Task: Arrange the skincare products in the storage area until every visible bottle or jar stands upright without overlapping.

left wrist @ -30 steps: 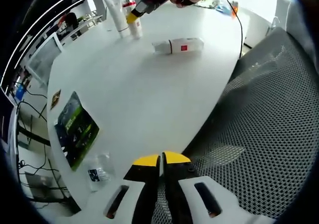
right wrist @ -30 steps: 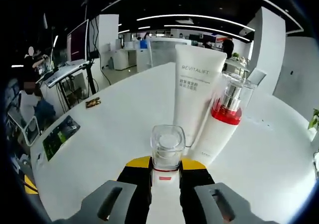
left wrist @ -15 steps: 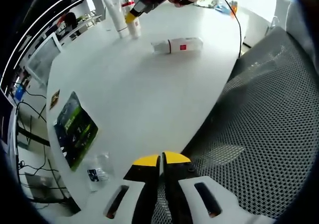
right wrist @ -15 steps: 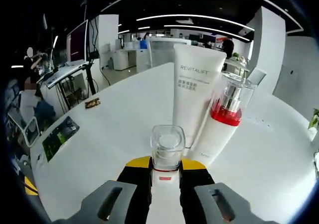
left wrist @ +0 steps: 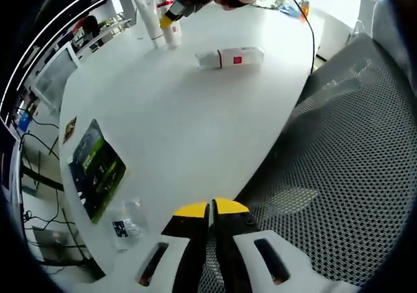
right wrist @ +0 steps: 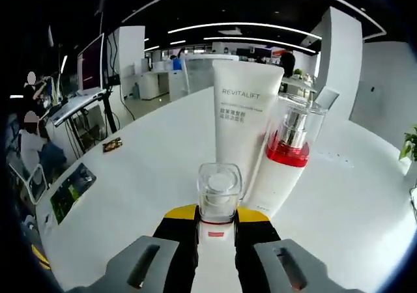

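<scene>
In the right gripper view my right gripper (right wrist: 216, 220) is shut on a small white bottle with a clear cap (right wrist: 219, 190), held upright. Just behind it stand a white REVITALIFT tube (right wrist: 242, 120) and a white pump bottle with a red collar (right wrist: 281, 159). In the left gripper view my left gripper (left wrist: 212, 209) is shut on nothing at the table's near edge. Far across the table (left wrist: 176, 124) a white bottle with a red label (left wrist: 231, 57) lies on its side. Beyond it a person's hand holds the right gripper (left wrist: 171, 16) by the standing tube (left wrist: 148, 14).
A green packet (left wrist: 96, 168), a small clear bag (left wrist: 126, 224) and a small brown item (left wrist: 70, 129) lie near the table's left edge. A mesh chair (left wrist: 339, 163) sits right of the table. Desks, monitors and people stand left in the right gripper view.
The right gripper has shifted slightly with the small bottle still in it, so the tube and pump bottle sit a little further left in its view. The left gripper stays put.
</scene>
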A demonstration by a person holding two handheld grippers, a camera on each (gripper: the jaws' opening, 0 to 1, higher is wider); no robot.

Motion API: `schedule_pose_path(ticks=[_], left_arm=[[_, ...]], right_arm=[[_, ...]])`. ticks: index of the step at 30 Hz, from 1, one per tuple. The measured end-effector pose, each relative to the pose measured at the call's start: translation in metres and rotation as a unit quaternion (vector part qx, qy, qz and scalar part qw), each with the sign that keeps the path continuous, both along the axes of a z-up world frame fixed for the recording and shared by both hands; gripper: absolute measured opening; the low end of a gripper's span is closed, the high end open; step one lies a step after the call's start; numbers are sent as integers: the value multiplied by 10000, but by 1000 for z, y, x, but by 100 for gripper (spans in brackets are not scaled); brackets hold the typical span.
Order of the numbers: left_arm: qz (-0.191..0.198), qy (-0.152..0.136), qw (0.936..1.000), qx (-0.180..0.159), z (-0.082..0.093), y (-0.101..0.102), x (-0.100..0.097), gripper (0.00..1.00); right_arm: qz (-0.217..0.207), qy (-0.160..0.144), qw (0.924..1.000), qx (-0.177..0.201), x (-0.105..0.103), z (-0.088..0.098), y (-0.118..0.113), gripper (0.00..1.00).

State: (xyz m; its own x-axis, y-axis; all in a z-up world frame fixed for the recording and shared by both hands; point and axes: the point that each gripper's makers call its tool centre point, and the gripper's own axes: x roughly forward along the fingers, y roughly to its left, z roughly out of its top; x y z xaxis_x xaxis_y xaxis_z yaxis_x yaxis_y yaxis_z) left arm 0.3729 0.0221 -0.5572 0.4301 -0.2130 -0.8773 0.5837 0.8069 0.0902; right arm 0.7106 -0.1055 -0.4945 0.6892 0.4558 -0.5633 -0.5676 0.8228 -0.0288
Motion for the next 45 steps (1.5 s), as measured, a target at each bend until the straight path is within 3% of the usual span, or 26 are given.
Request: schedule_pose_path(ticks=[8,21,30,45], left_arm=[[-12,56,10000,11,-2,0,-1,0],[-7,42,10000,20,-2,0,-1,0],[3,18,10000,27,-1,1,-1,0],[6,15,10000,68,-1,3,-1,0]], right_arm=[[-297,10,9995,122,6,1,7,15],[-681,-43,9977,-18,18,2,16,15],[-1061,145,9941,161,22,2,16,16],[-959,409,9945,109,10,-7,16,18]])
